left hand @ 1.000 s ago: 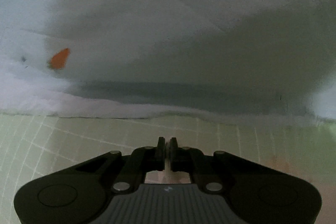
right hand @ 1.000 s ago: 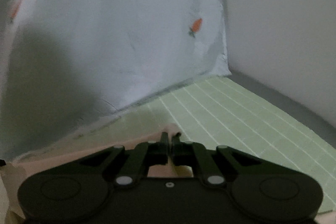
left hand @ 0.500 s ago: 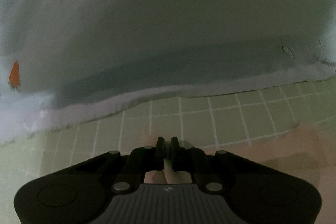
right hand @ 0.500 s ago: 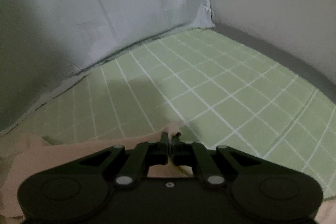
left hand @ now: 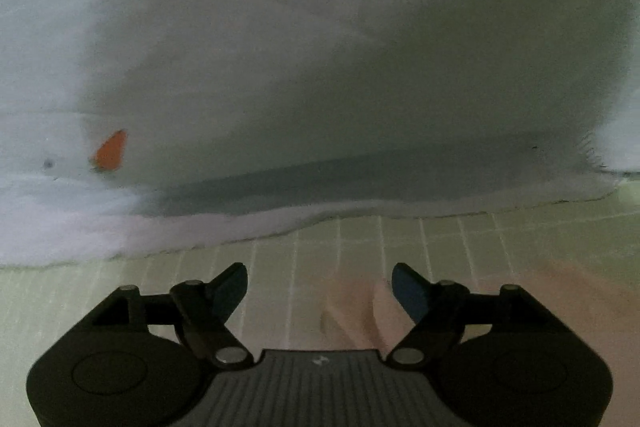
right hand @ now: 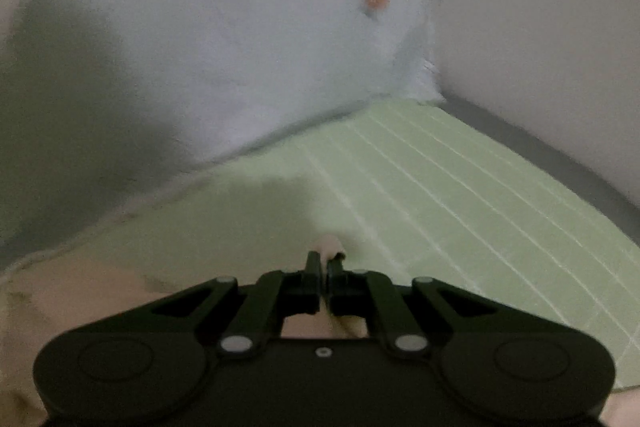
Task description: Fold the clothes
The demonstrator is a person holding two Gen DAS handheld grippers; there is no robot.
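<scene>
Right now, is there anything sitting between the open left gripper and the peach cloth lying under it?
Nothing visible does. The left gripper is open with the peach cloth lying on the green grid mat just below and between its fingers. The white carrot-print fabric lies beyond, past the fingertips.

the left gripper (left hand: pixel 319 291) is matt black plastic with ribbed grey plastic at the base and bright metal pivot pins. the right gripper (right hand: pixel 325 263) has the same matt black plastic and metal pins. the pale garment (left hand: pixel 280 67) is thin, soft woven cloth, matt, faintly creased. the peach cloth (right hand: pixel 80 291) is soft and matt. the green mat (right hand: pixel 460 195) is smooth, matt, with fine pale grid lines.
</scene>
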